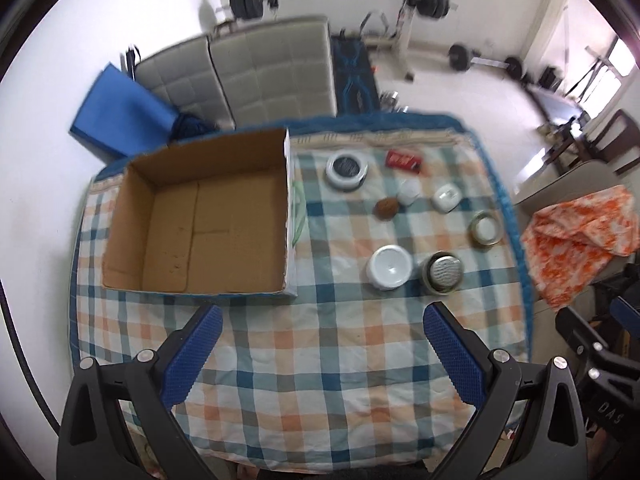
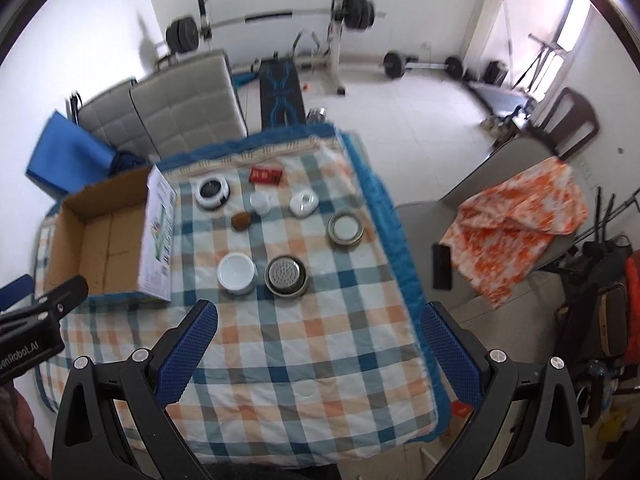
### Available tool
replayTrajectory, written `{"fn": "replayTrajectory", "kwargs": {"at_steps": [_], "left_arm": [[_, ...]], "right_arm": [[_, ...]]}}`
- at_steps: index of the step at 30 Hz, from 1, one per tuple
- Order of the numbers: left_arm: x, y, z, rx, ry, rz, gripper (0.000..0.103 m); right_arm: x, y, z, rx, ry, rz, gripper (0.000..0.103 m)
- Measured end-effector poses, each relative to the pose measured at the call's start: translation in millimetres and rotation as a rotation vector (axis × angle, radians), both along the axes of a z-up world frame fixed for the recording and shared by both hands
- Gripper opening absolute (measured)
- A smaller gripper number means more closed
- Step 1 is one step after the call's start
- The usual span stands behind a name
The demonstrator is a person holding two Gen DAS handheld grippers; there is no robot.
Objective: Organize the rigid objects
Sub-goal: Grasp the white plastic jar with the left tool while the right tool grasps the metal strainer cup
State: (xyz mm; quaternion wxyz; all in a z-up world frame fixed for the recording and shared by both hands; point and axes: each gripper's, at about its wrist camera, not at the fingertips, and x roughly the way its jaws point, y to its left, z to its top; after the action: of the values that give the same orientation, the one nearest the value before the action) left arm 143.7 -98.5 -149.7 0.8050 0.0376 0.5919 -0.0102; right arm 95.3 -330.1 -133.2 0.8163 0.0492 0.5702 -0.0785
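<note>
Weights and a barbell rack line the far wall of a white-tiled room, and nearer stands a table under a checked cloth of blue, orange and white. On the cloth's left side sits an open cardboard box, its brown floor showing bare. To the right of the box the rigid objects are scattered, all apart from one another: a round white tin with a dark lid at the back, a red packet beside it, a small white cap, a white case, and a brown lump that may be a nut or a stone, too blurred to say. Closer in lie a gold-rimmed lid, a white round container and, just beside it, a metal cup with a perforated top.

The left gripper hangs above the cloth's near part, its blue-padded fingers spread wide with nothing between them. The right gripper is likewise spread apart and holds nothing, over the cloth's near right edge. An orange-patterned cloth drapes a chair at the right
</note>
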Motion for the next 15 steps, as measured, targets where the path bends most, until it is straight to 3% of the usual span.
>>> {"fn": "replayTrajectory", "kwargs": {"at_steps": [2,6,9,14,15], "left_arm": [[23,-10,-39,0.054,0.053,0.019,0.103],[51,-25,-86,0.148,0.099,0.034,0.103],[65,-32,-110,0.185,0.122,0.036,0.103],[80,-37,-130,0.225,0.162,0.036,0.103],[83,-37,-133,0.228,0.167,0.036,0.103]], "right_arm": [[24,-1,-47,0.032,0.073,0.014,0.103],[71,-1,-143,0.097,0.215,0.02,0.103],[90,2,-190,0.151,0.286,0.026,0.102],[109,12,-244,0.191,0.381,0.034,0.102],[112,14,-254,0.194,0.403,0.038,0.096]]}}
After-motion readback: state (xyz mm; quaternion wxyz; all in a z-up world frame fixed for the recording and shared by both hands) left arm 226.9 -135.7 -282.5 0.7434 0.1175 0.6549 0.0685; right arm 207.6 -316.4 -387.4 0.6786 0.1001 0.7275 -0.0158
